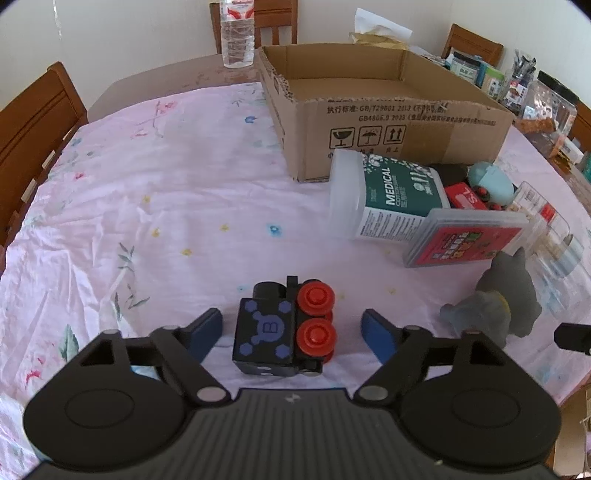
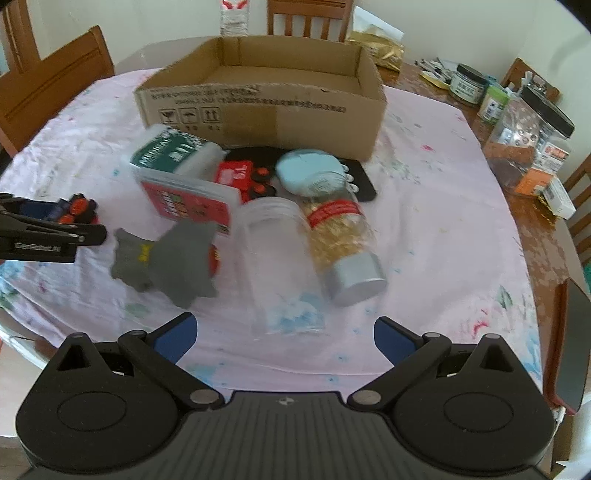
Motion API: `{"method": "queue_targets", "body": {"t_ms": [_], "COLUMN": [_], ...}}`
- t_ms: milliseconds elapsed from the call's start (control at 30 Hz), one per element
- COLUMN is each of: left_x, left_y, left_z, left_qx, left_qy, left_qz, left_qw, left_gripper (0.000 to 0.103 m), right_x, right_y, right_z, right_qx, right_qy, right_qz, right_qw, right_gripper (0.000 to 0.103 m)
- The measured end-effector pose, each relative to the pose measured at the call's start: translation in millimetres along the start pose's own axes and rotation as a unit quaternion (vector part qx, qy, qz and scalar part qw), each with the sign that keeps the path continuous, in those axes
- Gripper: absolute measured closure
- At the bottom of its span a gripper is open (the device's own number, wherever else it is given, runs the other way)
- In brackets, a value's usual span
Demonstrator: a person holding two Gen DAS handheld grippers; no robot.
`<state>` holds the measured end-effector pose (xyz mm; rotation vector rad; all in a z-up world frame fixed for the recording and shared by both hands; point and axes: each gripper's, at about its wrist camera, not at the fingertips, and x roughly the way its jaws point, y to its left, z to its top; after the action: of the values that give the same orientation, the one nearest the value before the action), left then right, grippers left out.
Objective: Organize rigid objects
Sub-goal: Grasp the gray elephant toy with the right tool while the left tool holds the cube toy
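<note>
A black toy block with red wheels (image 1: pixel 284 328) lies on the pink tablecloth between the fingers of my left gripper (image 1: pixel 291 330), which is open around it without touching. It also shows in the right wrist view (image 2: pixel 75 208). My right gripper (image 2: pixel 284 334) is open and empty, just short of a clear plastic jar (image 2: pixel 280 266) lying on its side. Beside the jar lies a silver-capped bottle (image 2: pixel 341 243). A grey toy animal (image 2: pixel 170 258), a red card case (image 2: pixel 188 203), a medical swab box (image 1: pixel 384 195) and a light blue pouch (image 2: pixel 310 170) lie in the pile.
An open cardboard box (image 1: pixel 369 122) stands behind the pile; it also shows in the right wrist view (image 2: pixel 258 96). A water bottle (image 1: pixel 238 33) stands at the far edge. Jars and tins (image 2: pixel 528 136) crowd the right side. Wooden chairs (image 1: pixel 33 110) surround the table.
</note>
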<state>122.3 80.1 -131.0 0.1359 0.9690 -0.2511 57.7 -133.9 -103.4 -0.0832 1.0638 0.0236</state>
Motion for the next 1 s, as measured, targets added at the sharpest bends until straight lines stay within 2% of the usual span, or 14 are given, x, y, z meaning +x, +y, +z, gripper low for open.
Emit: {"method": "queue_targets", "body": {"t_ms": [133, 200, 500, 700, 767, 833, 867, 900, 967, 1000], "left_x": [3.2, 4.5, 5.2, 2.0, -3.1, -8.1, -10.1, -11.9, -14.3, -14.5], "left_y": [0.4, 0.8, 2.2, -1.5, -4.0, -3.6, -2.9, -2.5, -2.4, -3.3], "left_z": [-2.0, -2.7, -2.0, -6.6, -10.0, -11.4, -11.9, -12.2, -12.5, -12.7], "left_qx": [-0.005, -0.008, -0.009, -0.002, 0.015, 0.024, 0.027, 0.028, 0.034, 0.039], "left_qy": [0.003, 0.006, 0.006, -0.002, -0.014, -0.022, -0.024, -0.026, -0.029, -0.03], "left_qz": [0.006, 0.009, 0.008, 0.014, 0.018, 0.015, 0.014, 0.015, 0.017, 0.017], "left_qw": [1.0, 0.9999, 0.9999, 0.9999, 0.9996, 0.9994, 0.9993, 0.9992, 0.9988, 0.9986], "left_gripper": [0.003, 0.0, 0.0, 0.001, 0.009, 0.027, 0.03, 0.039, 0.046, 0.047], "right_x": [4.6, 5.2, 8.0, -0.1, -4.5, -9.3, -11.5, -14.0, -17.6, -19.3], "right_y": [-9.5, -13.9, -34.0, -31.7, -28.7, -24.5, -22.4, -20.2, -15.8, -13.5], "right_z": [-2.9, -4.3, -5.1, -7.2, -8.4, -10.1, -10.9, -11.8, -12.2, -12.3], "right_qx": [0.005, 0.008, 0.032, 0.024, 0.017, 0.009, 0.005, 0.001, -0.006, -0.01], "right_qy": [0.004, 0.005, 0.01, 0.001, -0.005, -0.01, -0.013, -0.016, -0.021, -0.023], "right_qz": [-0.013, -0.018, -0.038, -0.015, -0.003, 0.01, 0.015, 0.02, 0.033, 0.04], "right_qw": [1.0, 1.0, 0.999, 1.0, 1.0, 1.0, 1.0, 1.0, 0.999, 0.999], "right_gripper": [0.0, 0.0, 0.0, 0.0, 0.0, 0.0, 0.0, 0.0, 0.0, 0.0]}}
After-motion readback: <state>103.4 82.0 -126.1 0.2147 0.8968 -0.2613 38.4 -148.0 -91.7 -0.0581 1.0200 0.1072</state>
